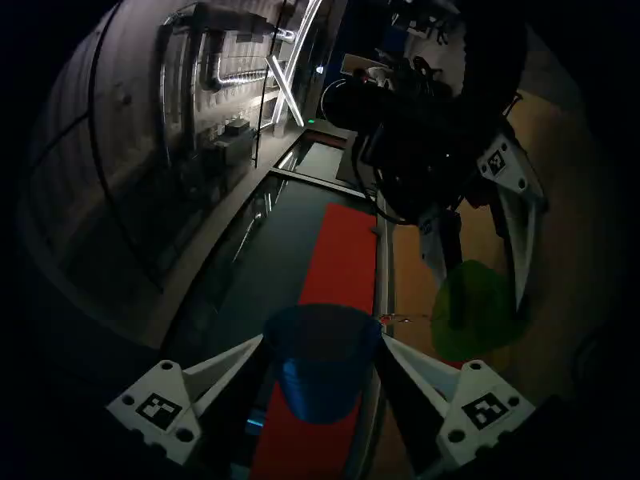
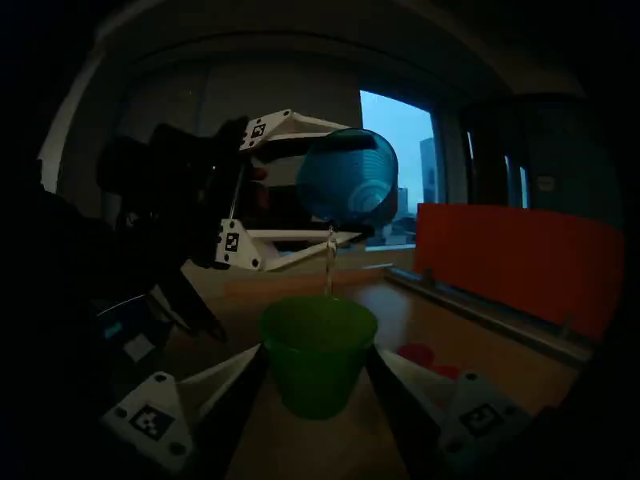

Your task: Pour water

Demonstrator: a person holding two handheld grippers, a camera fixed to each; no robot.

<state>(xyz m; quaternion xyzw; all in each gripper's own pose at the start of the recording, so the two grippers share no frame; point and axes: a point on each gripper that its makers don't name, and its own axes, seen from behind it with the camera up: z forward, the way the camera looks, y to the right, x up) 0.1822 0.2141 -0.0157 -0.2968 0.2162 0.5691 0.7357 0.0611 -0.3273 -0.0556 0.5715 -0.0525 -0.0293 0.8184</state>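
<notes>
My left gripper (image 1: 324, 344) is shut on a blue cup (image 1: 324, 364), which fills the gap between its white fingers. In the right gripper view that blue cup (image 2: 352, 188) is tipped on its side in the left gripper (image 2: 352, 182), above a green cup (image 2: 318, 360). A thin stream of water (image 2: 329, 264) falls from the blue cup's rim into the green one. My right gripper (image 2: 318, 352) is shut on the green cup, holding it upright just above the wooden table (image 2: 448, 320). The left gripper view shows the green cup (image 1: 472, 308) in the right gripper (image 1: 484, 304).
An orange partition panel (image 2: 520, 256) runs along the table's far right edge. A window (image 2: 396, 176) with a dusk skyline lies behind the cups. A small red object (image 2: 424, 356) lies on the table right of the green cup. A person's dark sleeve (image 2: 160, 200) holds the left gripper.
</notes>
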